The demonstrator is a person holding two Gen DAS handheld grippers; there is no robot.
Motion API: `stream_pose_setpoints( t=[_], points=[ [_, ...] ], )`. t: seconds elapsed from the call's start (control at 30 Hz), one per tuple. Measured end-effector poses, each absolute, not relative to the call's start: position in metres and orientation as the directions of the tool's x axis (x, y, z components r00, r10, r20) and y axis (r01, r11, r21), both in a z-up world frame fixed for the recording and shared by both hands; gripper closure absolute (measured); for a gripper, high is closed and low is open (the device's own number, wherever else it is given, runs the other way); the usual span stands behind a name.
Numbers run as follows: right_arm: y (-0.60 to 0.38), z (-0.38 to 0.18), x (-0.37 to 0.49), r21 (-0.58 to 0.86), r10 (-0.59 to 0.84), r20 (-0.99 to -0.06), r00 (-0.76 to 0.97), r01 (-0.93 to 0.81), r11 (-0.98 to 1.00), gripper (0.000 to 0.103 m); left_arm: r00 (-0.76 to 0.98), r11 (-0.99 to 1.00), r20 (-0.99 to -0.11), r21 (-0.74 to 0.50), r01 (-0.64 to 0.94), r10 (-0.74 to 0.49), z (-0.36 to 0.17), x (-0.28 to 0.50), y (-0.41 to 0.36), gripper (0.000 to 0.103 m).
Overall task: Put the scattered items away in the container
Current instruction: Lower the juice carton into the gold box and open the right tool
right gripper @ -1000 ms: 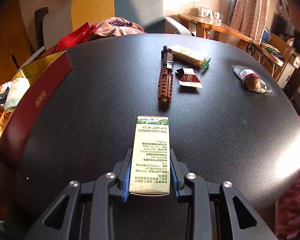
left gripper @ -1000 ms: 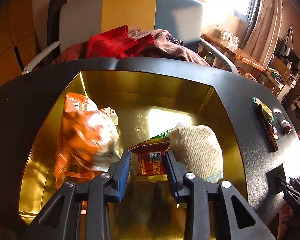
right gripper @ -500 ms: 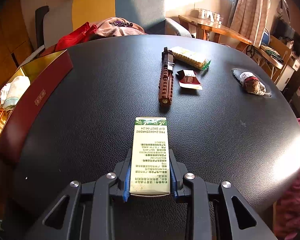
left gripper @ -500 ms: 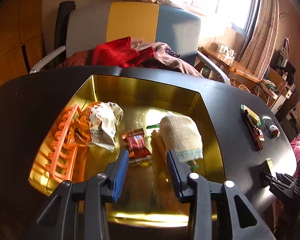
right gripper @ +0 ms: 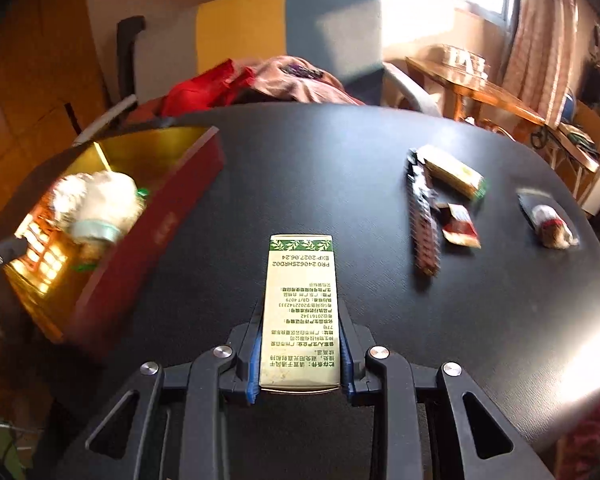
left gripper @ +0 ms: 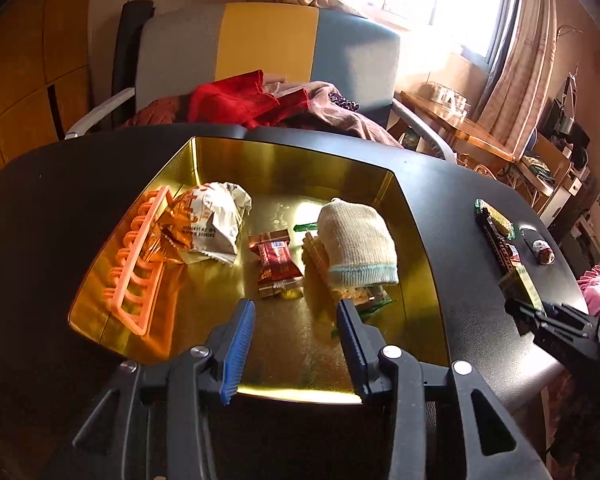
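Note:
A gold-lined box [left gripper: 284,156] with red outer walls [right gripper: 156,236] sits on the black table. It holds an orange rack [left gripper: 136,268], a crumpled snack bag [left gripper: 208,224], a red candy packet [left gripper: 276,262] and a knitted glove [left gripper: 356,242]. My left gripper [left gripper: 296,316] is open and empty above the box's near edge. My right gripper [right gripper: 300,320] is shut on a green-and-cream carton [right gripper: 300,304], held above the table right of the box; it also shows in the left wrist view [left gripper: 520,284].
On the table to the right lie a brown brick strip [right gripper: 422,220], a yellow wafer packet [right gripper: 454,172], a small red packet [right gripper: 460,228] and a wrapped sweet [right gripper: 552,224]. A chair with clothes [left gripper: 260,100] stands behind the table.
My left gripper let go of the red candy packet in the box, then rose and drew back. My right gripper lifted the carton and swung left toward the box.

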State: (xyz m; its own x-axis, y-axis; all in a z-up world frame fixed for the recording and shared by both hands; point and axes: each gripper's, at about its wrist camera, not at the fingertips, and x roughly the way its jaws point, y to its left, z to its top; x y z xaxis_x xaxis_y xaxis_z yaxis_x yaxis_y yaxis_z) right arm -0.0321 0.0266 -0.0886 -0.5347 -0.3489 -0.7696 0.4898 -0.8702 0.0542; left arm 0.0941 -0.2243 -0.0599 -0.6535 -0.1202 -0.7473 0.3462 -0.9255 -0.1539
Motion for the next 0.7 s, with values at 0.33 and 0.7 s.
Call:
stream_pose_setpoints(
  t=[0.33,0.7],
  points=[
    [-0.09,-0.048,-0.021,0.149,-0.566,-0.711,-0.417,0.698,-0.701,0.073,-0.661,-0.9,-0.74,-0.196,0.389,-0.124,-0.063,0.116,-0.241,0.06],
    [-0.185,-0.065,-0.03,0.139,-0.565,-0.754,-0.335,0.759,-0.636,0.073,-0.663,-0.88,-0.741,-0.242,0.41,-0.105,-0.069,0.124,-0.255,0.06]
  ],
)
